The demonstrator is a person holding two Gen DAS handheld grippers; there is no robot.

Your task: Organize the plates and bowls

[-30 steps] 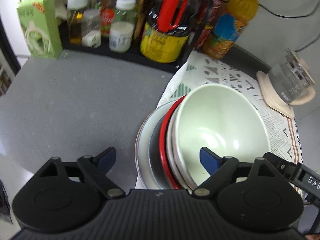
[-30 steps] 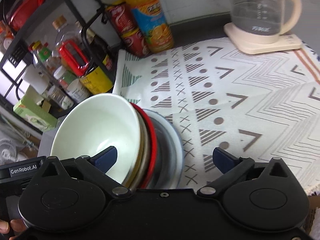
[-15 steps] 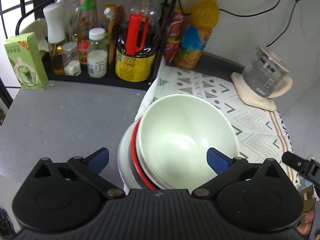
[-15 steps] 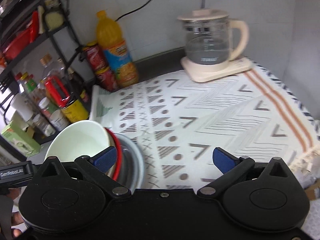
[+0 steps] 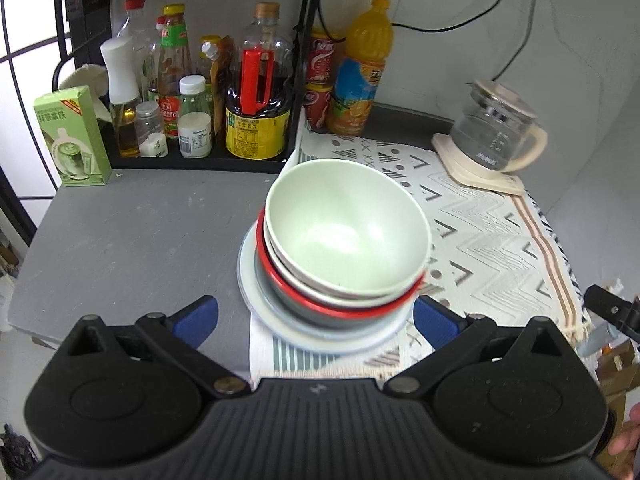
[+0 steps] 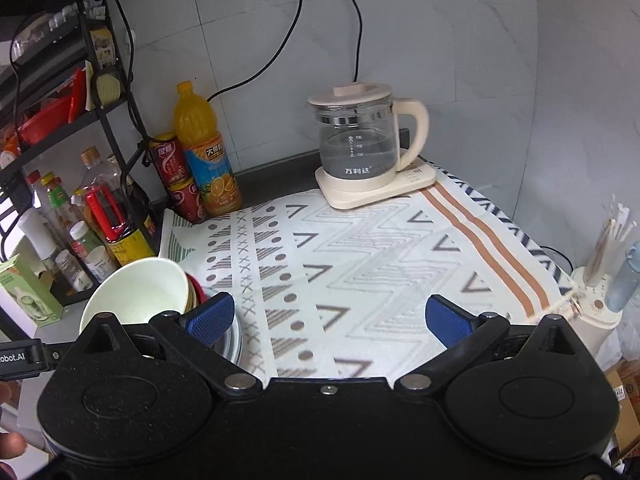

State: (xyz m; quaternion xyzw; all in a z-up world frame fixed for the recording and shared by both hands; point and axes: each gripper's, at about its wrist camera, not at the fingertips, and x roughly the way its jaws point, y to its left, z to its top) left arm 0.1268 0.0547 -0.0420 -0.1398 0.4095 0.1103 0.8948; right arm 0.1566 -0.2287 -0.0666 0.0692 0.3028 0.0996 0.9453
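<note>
A stack of dishes stands at the left edge of the patterned cloth (image 5: 484,240). A pale green bowl (image 5: 344,224) tops it, over a whitish bowl, a red-rimmed dark plate (image 5: 320,304) and a wide pale plate (image 5: 320,330). My left gripper (image 5: 316,320) hangs open above the stack's near side, touching nothing. In the right wrist view the green bowl (image 6: 136,292) shows at lower left, partly hidden by the gripper. My right gripper (image 6: 330,320) is open over the cloth (image 6: 360,264), to the right of the stack, with nothing between its jaws.
A black rack (image 5: 200,160) of bottles and jars lines the back left, with a green carton (image 5: 72,136) beside it. Soda cans (image 6: 176,176) and an orange juice bottle (image 6: 204,152) stand at the wall. A glass kettle (image 6: 360,144) sits back right. A utensil holder (image 6: 600,280) is at the right.
Both grippers have pulled back and risen from the stack, which now looks smaller and farther off. The left jaws no longer straddle the plates. The right view has swung toward the kettle.
</note>
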